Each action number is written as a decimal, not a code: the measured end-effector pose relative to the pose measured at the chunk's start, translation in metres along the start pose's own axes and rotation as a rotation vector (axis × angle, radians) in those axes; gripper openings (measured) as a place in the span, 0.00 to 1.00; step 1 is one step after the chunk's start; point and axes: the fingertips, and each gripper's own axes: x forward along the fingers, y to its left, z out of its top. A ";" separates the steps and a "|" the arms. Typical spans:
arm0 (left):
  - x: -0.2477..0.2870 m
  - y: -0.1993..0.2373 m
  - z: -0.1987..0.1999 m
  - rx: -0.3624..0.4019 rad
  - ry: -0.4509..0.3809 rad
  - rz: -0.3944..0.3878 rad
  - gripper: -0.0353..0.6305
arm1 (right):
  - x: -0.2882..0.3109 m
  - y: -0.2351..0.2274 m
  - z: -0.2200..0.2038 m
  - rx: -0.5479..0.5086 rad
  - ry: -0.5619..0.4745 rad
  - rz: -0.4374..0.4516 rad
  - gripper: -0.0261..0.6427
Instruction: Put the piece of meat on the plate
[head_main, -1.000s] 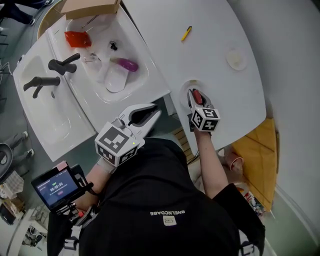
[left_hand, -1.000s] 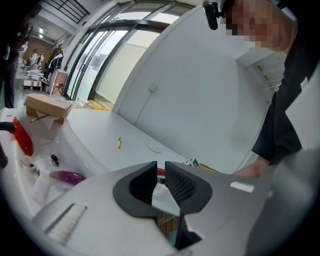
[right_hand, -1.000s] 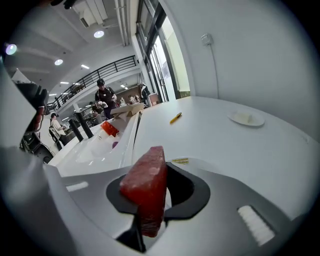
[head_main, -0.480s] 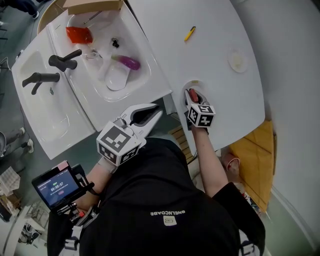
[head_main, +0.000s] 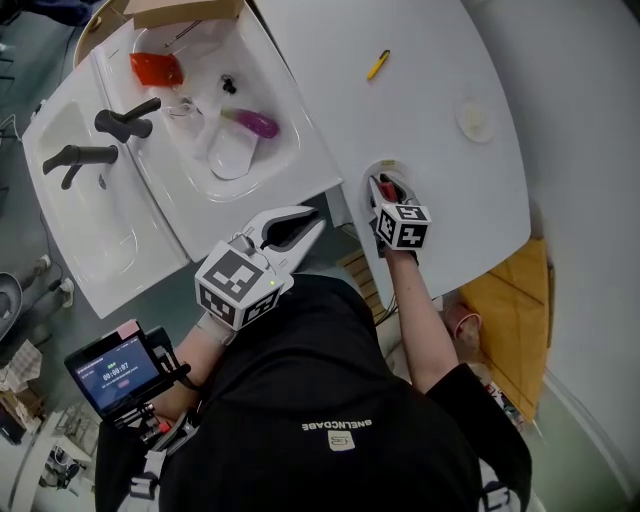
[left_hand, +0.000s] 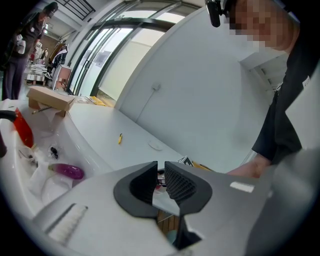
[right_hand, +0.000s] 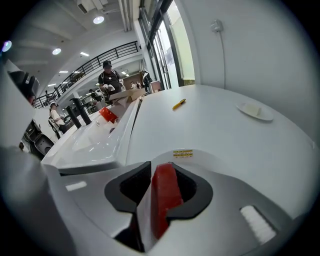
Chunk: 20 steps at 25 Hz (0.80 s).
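Red and thick, a slab of meat (right_hand: 164, 197) is standing on edge between the black ribbed pads (right_hand: 131, 187) of the right gripper (right_hand: 162, 172). That gripper is pointing steeply down over a shallow white round plate (head_main: 371, 172) near the front edge of the glossy white tabletop (head_main: 430, 90). Its jaws have just been opening, yet the pads appear to be touching both sides of the slab, so the pinch is loosening rather than gone. I judge the person is letting the meat down low and centred, so that it is landing inside the rim instead of on the table. Its lower end seems to be at the plate, though the contact itself is hidden. The left gripper (left_hand: 159, 175) is hanging idle off the table's edge beside the person's body. Its jaws are nearly pressed together with only a slit between them, pinching nothing, and it is sitting well out of the way of the drop.
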 end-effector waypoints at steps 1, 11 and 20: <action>0.000 0.000 0.000 -0.002 -0.002 0.000 0.13 | 0.000 -0.001 0.000 0.000 0.004 -0.001 0.20; 0.001 -0.005 0.004 0.002 -0.006 -0.016 0.13 | -0.011 -0.005 0.002 0.017 0.003 -0.004 0.25; 0.001 -0.005 0.004 0.003 -0.015 -0.021 0.13 | -0.015 -0.014 0.006 0.024 -0.004 -0.021 0.31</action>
